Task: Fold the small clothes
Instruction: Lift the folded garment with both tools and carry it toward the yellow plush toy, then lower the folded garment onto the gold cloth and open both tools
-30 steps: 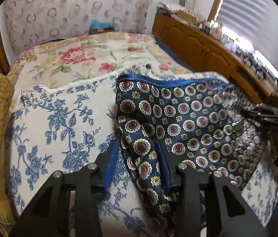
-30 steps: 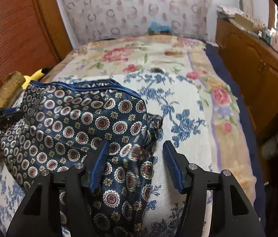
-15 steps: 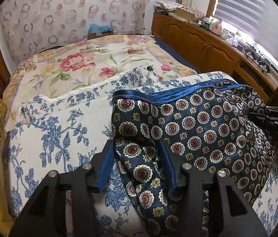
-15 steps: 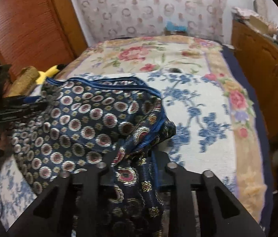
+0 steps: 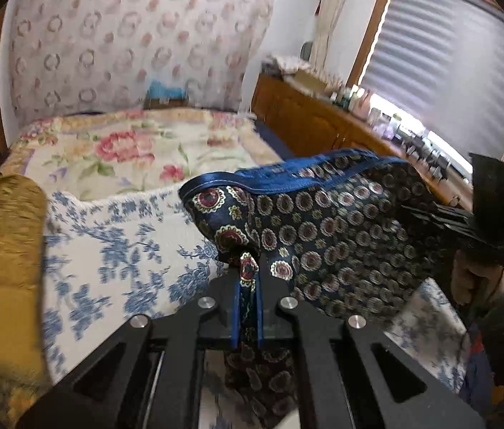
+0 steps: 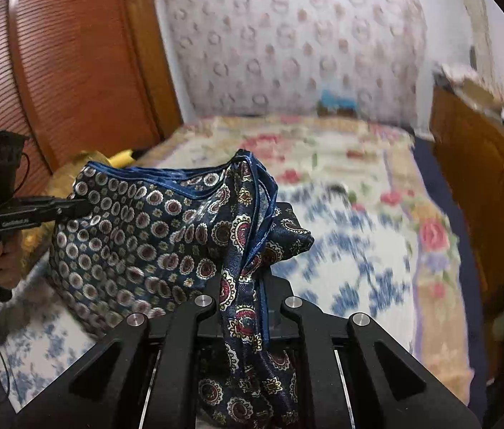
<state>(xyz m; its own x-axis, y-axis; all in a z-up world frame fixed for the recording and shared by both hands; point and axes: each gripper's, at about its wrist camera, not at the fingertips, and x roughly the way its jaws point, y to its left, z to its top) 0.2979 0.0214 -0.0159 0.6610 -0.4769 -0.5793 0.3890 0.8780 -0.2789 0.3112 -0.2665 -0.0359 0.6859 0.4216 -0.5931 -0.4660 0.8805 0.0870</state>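
Both tools have just clamped onto the silky navy garment (image 5: 341,236), the left tool (image 5: 248,286) pinching one bunched corner, the right tool (image 6: 248,286) another. The medallion-printed, blue-trimmed cloth hangs slack between them above the floral bed (image 5: 116,243).

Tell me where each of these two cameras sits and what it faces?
Left wrist view: rides the left tongs, looking up the bed; the other hand shows at right.
Right wrist view: rides the right tongs, facing the same way; a hand shows at left.
Shared: the navy patterned garment, pinched by both tongs and lifted between them.
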